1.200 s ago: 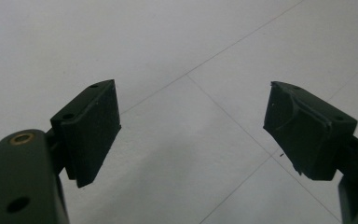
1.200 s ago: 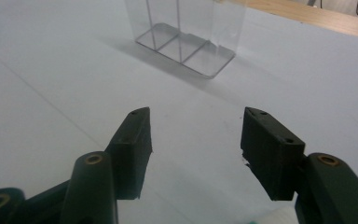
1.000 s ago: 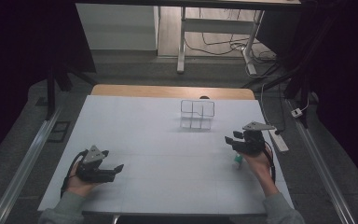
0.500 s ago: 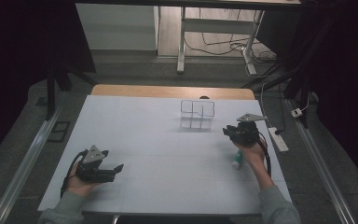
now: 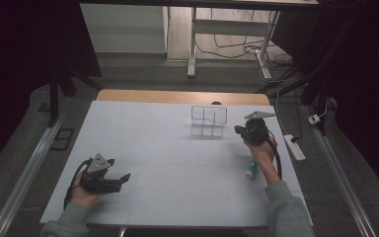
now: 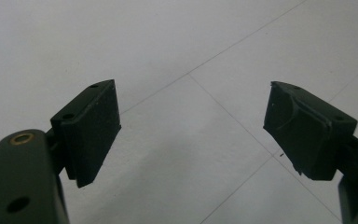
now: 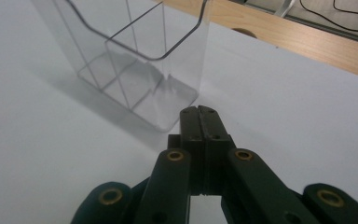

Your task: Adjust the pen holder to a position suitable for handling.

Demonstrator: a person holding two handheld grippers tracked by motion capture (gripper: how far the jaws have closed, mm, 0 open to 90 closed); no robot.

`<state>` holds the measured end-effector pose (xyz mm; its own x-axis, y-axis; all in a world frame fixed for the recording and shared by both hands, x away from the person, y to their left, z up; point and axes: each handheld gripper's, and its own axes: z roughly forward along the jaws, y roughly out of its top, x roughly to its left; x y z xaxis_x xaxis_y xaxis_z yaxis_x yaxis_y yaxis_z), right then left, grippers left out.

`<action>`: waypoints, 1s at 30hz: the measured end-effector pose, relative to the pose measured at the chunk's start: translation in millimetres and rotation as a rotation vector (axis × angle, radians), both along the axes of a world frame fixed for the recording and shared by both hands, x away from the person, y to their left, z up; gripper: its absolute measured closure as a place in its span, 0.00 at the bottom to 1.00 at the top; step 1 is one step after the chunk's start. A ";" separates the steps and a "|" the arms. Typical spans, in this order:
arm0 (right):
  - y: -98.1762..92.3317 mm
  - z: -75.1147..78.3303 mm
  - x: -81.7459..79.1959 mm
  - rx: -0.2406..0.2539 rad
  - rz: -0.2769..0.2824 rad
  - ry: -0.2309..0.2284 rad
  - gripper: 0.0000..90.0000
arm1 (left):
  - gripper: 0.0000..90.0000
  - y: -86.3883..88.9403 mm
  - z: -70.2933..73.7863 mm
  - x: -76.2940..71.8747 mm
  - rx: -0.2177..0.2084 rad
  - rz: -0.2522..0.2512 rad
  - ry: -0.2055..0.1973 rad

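Nearest the person, the left gripper (image 5: 109, 178) rests low on the white bench (image 5: 168, 168), its jaws spread wide with nothing but bare bench surface between them, as the left gripper view makes plain. It looks parked, taking no part for now.

Further out, a small tube with a green cap (image 5: 251, 169) lies on the bench behind the right gripper's jaws, just beside the person's right wrist and apart from the jaws themselves.

The right gripper (image 5: 241, 130) is held above the bench, and its jaws have just been closing; in the right gripper view they stand pressed flat together with nothing caught between them.

Straight ahead of those shut jaws, near but not touching, stands the clear divided organiser (image 7: 140, 60), upright and, as far as its transparent walls show, empty. Beyond it runs the wooden bench edge (image 7: 298, 37).

The step in hand seems to be an approach to the organiser with empty, closed jaws, perhaps to nudge or steady it. If it is to be gripped, the next move calls for the jaws to part and straddle one thin wall; loading it means going back for the tube.
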<state>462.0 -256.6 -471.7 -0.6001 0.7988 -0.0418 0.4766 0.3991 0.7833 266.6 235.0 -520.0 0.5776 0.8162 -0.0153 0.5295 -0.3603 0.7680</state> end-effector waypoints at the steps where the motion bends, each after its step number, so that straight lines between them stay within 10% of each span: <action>1: 0.0 0.0 0.0 0.000 0.000 0.000 0.99 | 0.20 -0.1 0.0 0.0 0.002 -0.001 0.001; 30: 23.7 -20.6 44.8 0.034 -0.017 0.063 0.99 | 0.20 -0.1 -1.5 1.5 0.009 -0.005 0.006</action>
